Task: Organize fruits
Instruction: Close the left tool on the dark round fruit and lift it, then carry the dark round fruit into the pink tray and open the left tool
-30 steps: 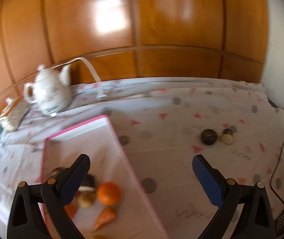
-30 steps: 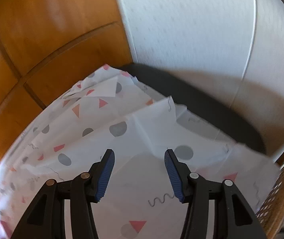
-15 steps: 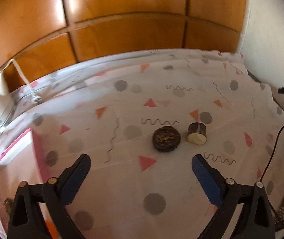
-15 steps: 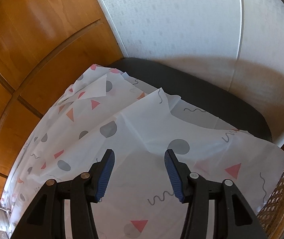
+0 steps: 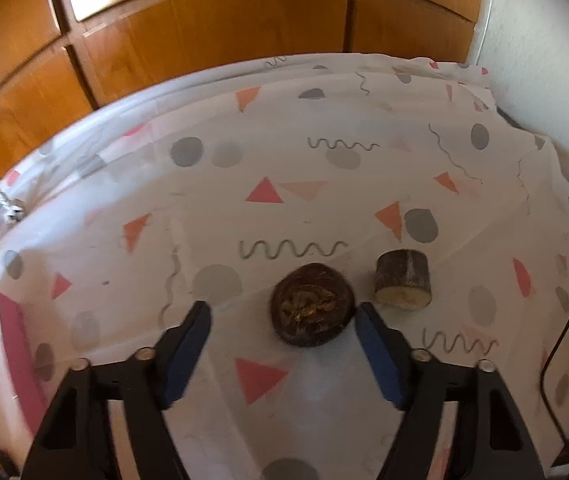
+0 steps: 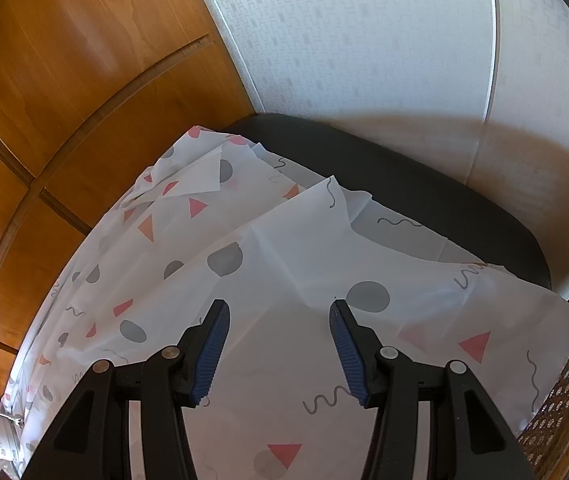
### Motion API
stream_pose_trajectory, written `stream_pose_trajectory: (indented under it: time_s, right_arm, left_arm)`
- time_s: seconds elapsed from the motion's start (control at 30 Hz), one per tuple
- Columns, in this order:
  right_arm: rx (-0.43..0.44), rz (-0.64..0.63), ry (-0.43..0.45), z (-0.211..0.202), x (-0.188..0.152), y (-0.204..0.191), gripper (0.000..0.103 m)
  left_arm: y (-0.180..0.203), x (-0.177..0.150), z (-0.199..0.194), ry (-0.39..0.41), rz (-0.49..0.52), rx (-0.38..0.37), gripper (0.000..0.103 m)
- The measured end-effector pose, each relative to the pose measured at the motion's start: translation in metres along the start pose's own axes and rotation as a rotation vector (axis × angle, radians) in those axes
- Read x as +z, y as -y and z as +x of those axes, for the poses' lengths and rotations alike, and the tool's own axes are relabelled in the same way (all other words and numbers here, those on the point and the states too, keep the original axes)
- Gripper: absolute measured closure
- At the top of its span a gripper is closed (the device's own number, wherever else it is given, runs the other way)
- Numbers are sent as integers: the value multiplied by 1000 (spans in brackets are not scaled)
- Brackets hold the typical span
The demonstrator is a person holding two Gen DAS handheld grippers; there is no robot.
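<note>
In the left wrist view a dark brown round fruit lies on the patterned tablecloth. A brown cut piece with a pale face lies just right of it. My left gripper is open and low over the cloth; the round fruit sits between the fingertips, close to the right one. The pink-edged tray shows at the left edge. My right gripper is open and empty over the cloth's far right end; no fruit shows there.
Wooden panelling backs the table. A black cable runs along the right side. A white wall and the dark table edge lie beyond the cloth. A wicker basket stands at the right.
My left gripper has swung right from the tray of fruit to the two brown pieces and come down close to the round one. The right gripper has barely moved.
</note>
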State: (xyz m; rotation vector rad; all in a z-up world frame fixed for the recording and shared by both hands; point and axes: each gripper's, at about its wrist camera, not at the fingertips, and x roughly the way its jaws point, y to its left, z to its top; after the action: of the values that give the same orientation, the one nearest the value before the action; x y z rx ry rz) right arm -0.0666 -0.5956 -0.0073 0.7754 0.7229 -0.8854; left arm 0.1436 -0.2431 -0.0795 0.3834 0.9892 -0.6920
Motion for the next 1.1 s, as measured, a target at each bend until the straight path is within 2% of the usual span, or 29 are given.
stream_pose_trajectory:
  time_s: [0.07, 0.23, 0.37, 0.67, 0.8, 1.0, 1.1]
  right_arm:
    - [-7, 7, 4, 0, 1, 1, 50]
    - [-20, 0, -1, 2, 1, 1, 50]
    - [-25, -26, 7, 2, 1, -3, 50]
    - [-37, -19, 7, 1, 0, -1, 50]
    - [-34, -13, -4, 2, -1, 0, 50]
    - [-27, -22, -17, 2, -5, -1, 50]
    - [-27, -31, -19, 1, -7, -2, 50]
  left_arm:
    - [0, 2, 5, -6, -13, -42, 58]
    - [-8, -6, 0, 12, -77, -69, 59]
    - [-24, -15, -25, 58, -136, -63, 59]
    - [-87, -42, -89, 145, -347, 5, 59]
    - [-124, -59, -115, 175, -431, 67, 59]
    - [-194, -91, -124, 149, -612, 155, 59]
    - [-214, -102, -117, 121, -681, 157, 59]
